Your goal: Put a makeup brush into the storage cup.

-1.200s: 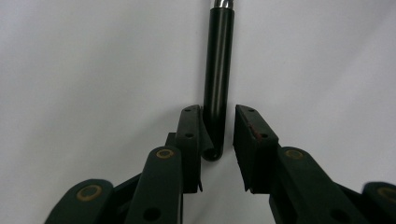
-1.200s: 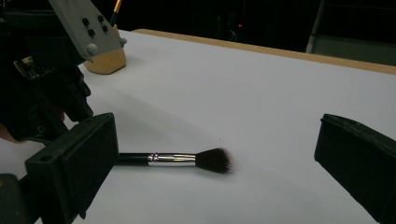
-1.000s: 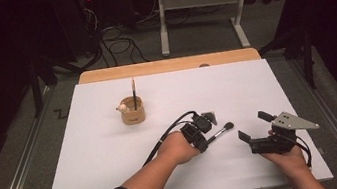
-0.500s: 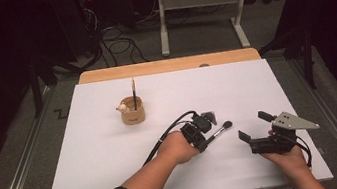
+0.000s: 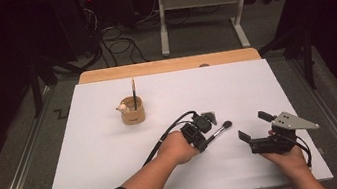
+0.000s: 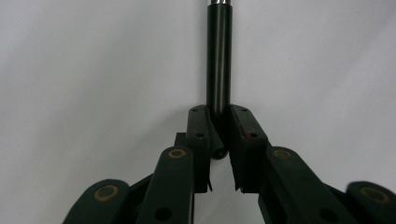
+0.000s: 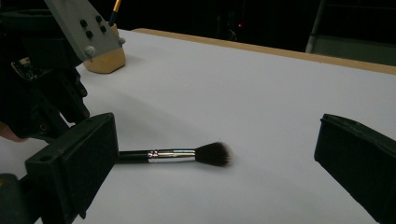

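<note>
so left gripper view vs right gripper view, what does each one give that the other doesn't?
Left gripper view: the left gripper with its pads pinched on the end of the brush handle.

Right gripper view: the brush's dark bristle head, the wooden cup behind, and the right gripper with its jaws wide apart.

Both: the brush's black handle and metal ferrule over the white table.

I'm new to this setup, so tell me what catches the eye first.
First, the black makeup brush near the middle of the white table, its handle end clamped in the left gripper. Right of it, the right gripper rests with jaws wide open. Farther back on the left stands a small wooden cup holding a pencil.
</note>
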A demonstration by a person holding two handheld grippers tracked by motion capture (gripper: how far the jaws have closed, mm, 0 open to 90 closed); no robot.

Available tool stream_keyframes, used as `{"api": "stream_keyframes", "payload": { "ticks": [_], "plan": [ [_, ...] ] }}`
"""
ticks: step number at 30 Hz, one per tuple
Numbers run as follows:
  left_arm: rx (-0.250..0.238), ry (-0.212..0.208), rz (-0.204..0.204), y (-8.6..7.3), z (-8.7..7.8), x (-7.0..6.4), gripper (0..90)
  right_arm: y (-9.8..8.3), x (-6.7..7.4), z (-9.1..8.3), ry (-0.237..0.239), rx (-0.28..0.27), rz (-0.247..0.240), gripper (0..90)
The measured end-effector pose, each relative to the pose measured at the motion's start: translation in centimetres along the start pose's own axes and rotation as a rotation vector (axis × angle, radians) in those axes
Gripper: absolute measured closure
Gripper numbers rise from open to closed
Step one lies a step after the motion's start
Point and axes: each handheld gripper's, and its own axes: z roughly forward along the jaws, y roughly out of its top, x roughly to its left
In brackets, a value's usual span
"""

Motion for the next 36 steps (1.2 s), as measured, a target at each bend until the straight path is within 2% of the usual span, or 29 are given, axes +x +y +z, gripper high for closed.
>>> {"api": "stream_keyframes", "payload": {
  "ticks": [5,10,21,28,36],
  "plan": [
    [-0.012,0.006,0.004,0.0,-0.1,-0.1,79.2,0.0,0.0,0.0,-0.002,0.001,0.001,0.6],
    [-0.027,-0.005,-0.004,-0.1,-0.5,0.1,79.3,0.0,0.0,0.0,-0.003,-0.003,-0.001,0.6],
    [-0.035,0.0,-0.014,-1.0,-1.4,0.6,79.3,0.0,0.0,0.1,-0.004,0.001,-0.004,0.6],
    [-0.046,0.009,-0.043,-2.5,-1.9,1.5,79.3,0.0,0.0,0.1,-0.004,0.001,-0.005,0.6],
    [-0.033,0.034,-0.096,-5.5,-3.1,3.6,79.3,-0.1,0.0,0.1,-0.002,0.005,-0.005,0.6]
  ]
}}
